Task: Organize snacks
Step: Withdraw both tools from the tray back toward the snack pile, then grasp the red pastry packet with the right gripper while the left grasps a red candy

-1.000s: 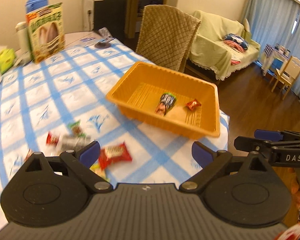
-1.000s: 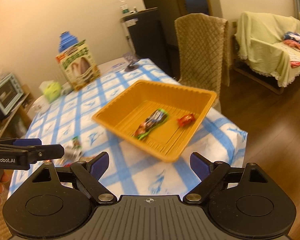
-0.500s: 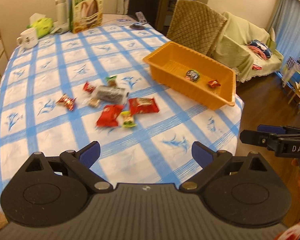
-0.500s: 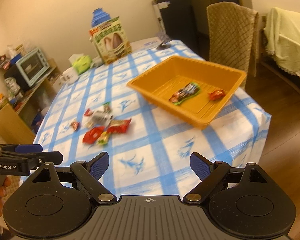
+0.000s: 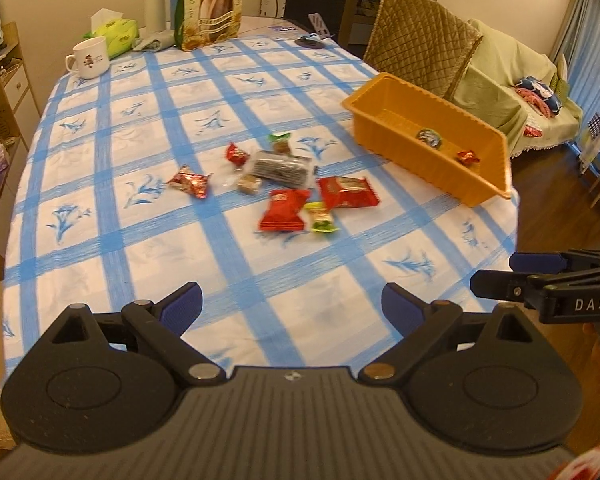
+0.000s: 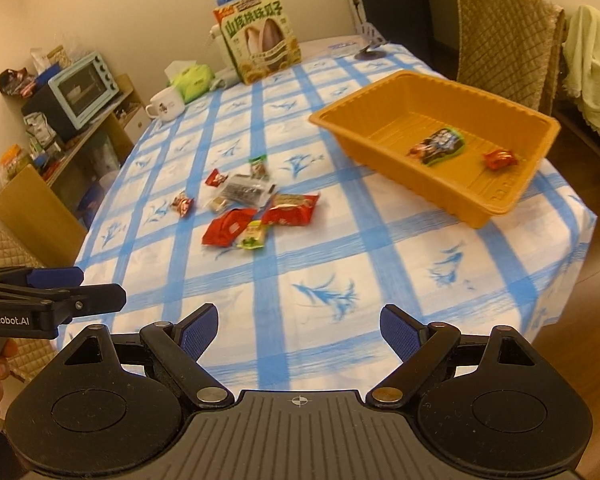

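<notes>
An orange tray (image 5: 384, 88) (image 6: 364, 96) stands at the table's right edge. It holds a dark green-edged packet (image 6: 438, 146) and a small red candy (image 6: 499, 159) (image 5: 468, 157). A cluster of several snacks lies mid-table: two red packets (image 5: 281, 210) (image 5: 347, 192), a yellow-green candy (image 5: 321, 218), a dark packet (image 5: 281, 167) and small red candies (image 5: 190, 181). My left gripper (image 5: 292, 306) hangs open over the near part of the table, nothing between its fingers. My right gripper (image 6: 299, 330) is open too, short of the snacks, holding nothing.
At the table's far end stand a large snack box (image 5: 212, 0), a white mug (image 5: 89, 57), a green tissue pack (image 5: 114, 32) and a thermos (image 5: 154, 0). A quilted chair (image 5: 420, 44) stands behind the tray. A shelf with a toaster oven (image 6: 80, 88) is at left.
Both grippers have pulled back from the tray toward the near side of the table, so the snack cluster and more of the tablecloth have come into view. Both stay open.
</notes>
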Available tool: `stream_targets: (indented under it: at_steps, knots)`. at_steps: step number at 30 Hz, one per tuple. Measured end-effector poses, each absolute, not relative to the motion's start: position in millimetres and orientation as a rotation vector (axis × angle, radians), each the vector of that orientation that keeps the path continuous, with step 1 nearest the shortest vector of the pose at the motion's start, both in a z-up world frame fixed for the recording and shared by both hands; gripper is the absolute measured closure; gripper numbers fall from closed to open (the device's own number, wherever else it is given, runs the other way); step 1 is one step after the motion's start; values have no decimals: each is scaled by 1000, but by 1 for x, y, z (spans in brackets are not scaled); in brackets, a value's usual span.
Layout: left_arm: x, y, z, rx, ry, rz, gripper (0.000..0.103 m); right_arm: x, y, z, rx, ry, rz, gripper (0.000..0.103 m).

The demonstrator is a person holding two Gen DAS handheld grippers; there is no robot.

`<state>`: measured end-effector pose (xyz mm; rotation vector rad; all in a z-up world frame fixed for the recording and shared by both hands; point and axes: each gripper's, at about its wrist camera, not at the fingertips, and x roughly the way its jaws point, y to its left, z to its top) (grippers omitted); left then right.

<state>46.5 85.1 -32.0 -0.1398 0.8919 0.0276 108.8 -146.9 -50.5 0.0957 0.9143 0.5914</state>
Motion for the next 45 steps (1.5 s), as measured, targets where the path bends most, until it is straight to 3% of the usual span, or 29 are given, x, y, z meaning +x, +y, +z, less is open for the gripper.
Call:
stream_targets:
  at_steps: [15, 19, 38, 45]
  knots:
    - [70, 160, -44, -144, 911, 71, 12, 147, -94, -75, -24, 882, 584, 16]
    - [79, 174, -49, -150, 919, 81, 13, 166, -90, -80, -64, 859, 586, 28]
    - [120, 215, -70, -168, 956, 135, 15, 227, -33, -121, -500, 748, 739, 41]
    - [133, 221, -76, -177, 973, 138, 16, 246, -16, -128, -542, 761, 795, 44]
